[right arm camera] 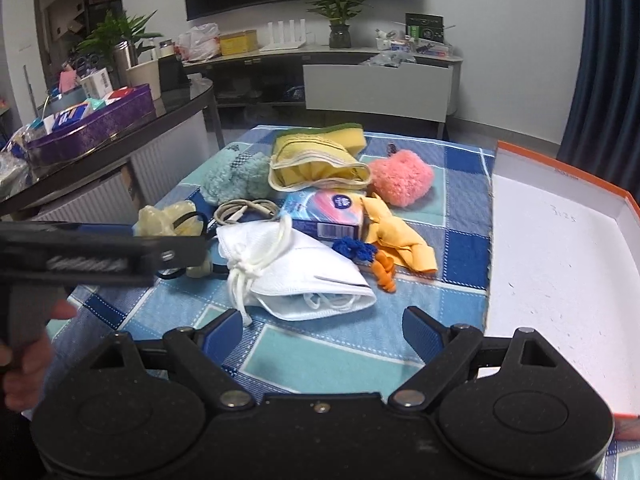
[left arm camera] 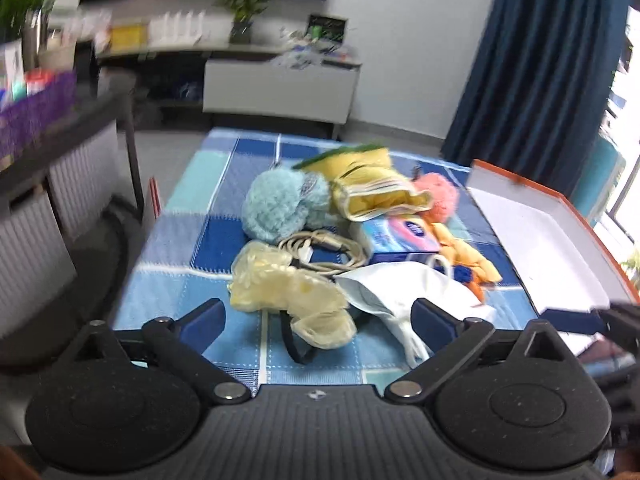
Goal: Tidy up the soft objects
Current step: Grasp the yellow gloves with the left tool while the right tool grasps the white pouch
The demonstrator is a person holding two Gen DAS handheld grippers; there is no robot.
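Observation:
A pile of soft things lies on the blue checked cloth [right arm camera: 460,216]: a white face mask [right arm camera: 304,268], a pale yellow glove [left arm camera: 280,284], a light blue fluffy ball [left arm camera: 276,204], a pink fluffy ball [right arm camera: 400,178], a yellow cloth bag [right arm camera: 316,164], a yellow sponge [right arm camera: 344,134] and an orange cloth [right arm camera: 396,236]. My left gripper [left arm camera: 318,322] is open and empty, just short of the glove and mask. My right gripper [right arm camera: 322,330] is open and empty, just short of the mask. The left gripper also shows in the right wrist view [right arm camera: 176,248], over the glove.
An open white box with an orange rim [right arm camera: 560,264] lies right of the pile. A tissue pack [right arm camera: 328,212], a coiled cable [right arm camera: 244,210] and blue and orange knitted bits [right arm camera: 368,256] lie among the soft things. A dark side table [right arm camera: 120,132] stands at the left.

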